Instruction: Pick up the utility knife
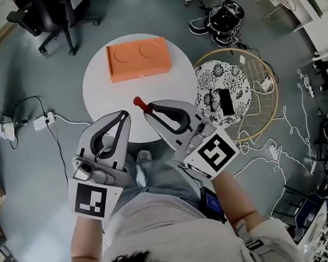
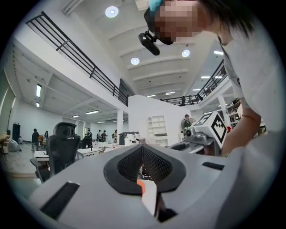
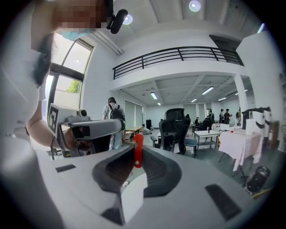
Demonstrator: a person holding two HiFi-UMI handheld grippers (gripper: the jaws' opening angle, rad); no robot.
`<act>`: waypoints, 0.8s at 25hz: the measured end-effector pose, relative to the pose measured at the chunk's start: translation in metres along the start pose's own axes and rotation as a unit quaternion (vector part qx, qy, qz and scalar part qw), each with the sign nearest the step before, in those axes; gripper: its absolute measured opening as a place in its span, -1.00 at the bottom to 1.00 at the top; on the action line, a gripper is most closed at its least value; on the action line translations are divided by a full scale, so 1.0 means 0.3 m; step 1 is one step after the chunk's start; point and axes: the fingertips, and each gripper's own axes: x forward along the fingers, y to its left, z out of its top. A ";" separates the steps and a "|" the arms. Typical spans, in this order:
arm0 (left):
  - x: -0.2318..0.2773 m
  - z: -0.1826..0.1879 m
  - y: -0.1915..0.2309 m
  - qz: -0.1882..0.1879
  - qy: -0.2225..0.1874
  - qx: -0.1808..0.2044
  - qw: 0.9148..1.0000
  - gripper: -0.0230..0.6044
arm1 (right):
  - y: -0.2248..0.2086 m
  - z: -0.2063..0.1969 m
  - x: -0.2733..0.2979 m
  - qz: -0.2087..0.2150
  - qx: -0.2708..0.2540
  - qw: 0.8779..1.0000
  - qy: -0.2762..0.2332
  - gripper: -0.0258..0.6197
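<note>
Apparently the pick-up is as good as done. The right gripper [image 1: 148, 108], at the centre of the head view, has its jaws closed on the red utility knife [image 1: 140, 103], whose handle end sticks out past the jaw tips, up and to the left. The knife hangs over the lower edge of the round white table [image 1: 99, 85]. I judge it to be clear of the tabletop, though the steep downward view does not show the gap. What may remain is only to carry it somewhere, and the task names no place.

The left gripper [image 1: 123, 114], just left of centre, has its jaws pressed together with nothing between them. It plays no part in the hold.

The head view alone shows the layout: the orange moulded tray [image 1: 138, 58] with two round recesses lies on the upper part of the table, well apart from the knife. The office floor with its cables lies all around.

The right gripper view gives what the head view cannot. The knife stands upright at mid-frame, pinched between the ribbed pads, with the room and a black office chair [image 3: 174, 127] behind it and no table surface under it. That supports the reading that it is lifted.

The left gripper view confirms that the pads there meet on nothing. At its right edge it also catches the marker cube [image 2: 215, 126] of the other gripper.
</note>
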 end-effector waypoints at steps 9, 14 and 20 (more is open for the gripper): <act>0.043 0.029 -0.062 -0.036 -0.017 -0.003 0.999 -0.89 | 0.016 0.105 -0.114 -0.034 -0.006 0.999 -0.038 -0.74; 0.066 0.040 -0.096 -0.056 -0.021 0.001 0.998 -0.89 | 0.014 0.147 -0.164 -0.053 -0.011 0.997 -0.054 -0.74; 0.076 0.059 -0.126 -0.076 -0.029 0.002 0.997 -0.89 | 0.024 0.170 -0.197 -0.071 -0.013 0.995 -0.064 -0.74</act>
